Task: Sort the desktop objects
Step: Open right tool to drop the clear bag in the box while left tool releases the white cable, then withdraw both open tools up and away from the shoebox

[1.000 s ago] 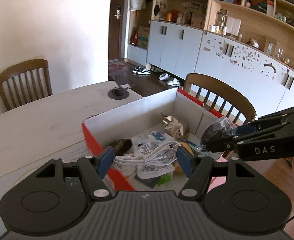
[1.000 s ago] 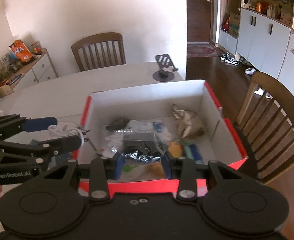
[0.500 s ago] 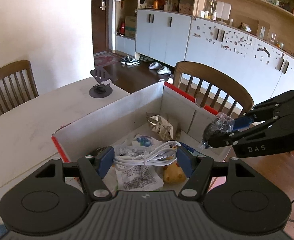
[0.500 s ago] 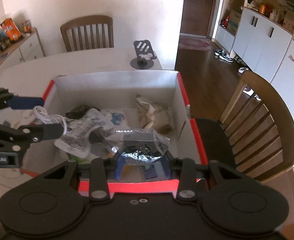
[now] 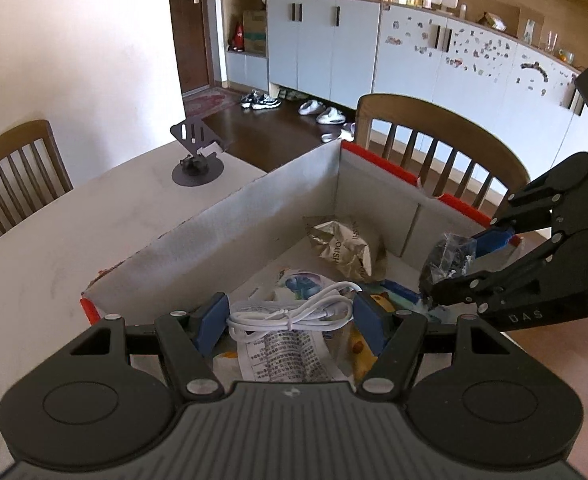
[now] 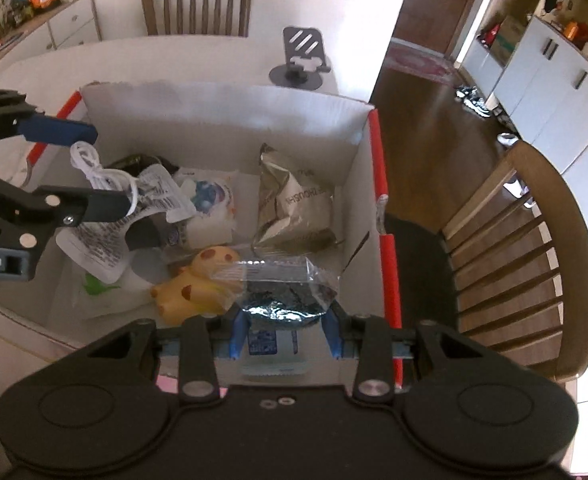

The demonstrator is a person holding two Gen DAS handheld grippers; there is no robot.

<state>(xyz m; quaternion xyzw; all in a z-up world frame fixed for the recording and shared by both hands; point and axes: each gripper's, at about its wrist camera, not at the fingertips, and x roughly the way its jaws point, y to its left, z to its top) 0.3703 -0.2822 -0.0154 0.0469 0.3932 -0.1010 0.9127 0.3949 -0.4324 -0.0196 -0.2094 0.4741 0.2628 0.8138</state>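
A red-rimmed cardboard box [image 5: 378, 162] [image 6: 378, 148] stands on the pale table. My left gripper [image 5: 289, 318] [image 6: 93, 172] is shut on a coiled white cable [image 5: 289, 316] [image 6: 97, 170] and hangs over the box's near left part. Over the near right part, my right gripper [image 6: 283, 330] [image 5: 454, 276] is shut on a clear packet of dark shiny contents [image 6: 281, 296] [image 5: 448, 260]. Inside the box lie a crumpled brown snack bag [image 5: 346, 246] [image 6: 294, 204], a yellow toy [image 6: 191, 284], printed white packets [image 6: 93, 240] and other small items.
A dark phone stand [image 5: 195, 160] [image 6: 302, 60] sits on the table beyond the box. Wooden chairs stand at the far side [image 6: 195, 4] and right beside the box [image 6: 534, 260] [image 5: 438, 140]. White cabinets [image 5: 414, 64] line the room's far wall.
Both grippers have come forward and down over the box with their loads still held. The box interior now fills more of both views, and the right wrist has rolled.
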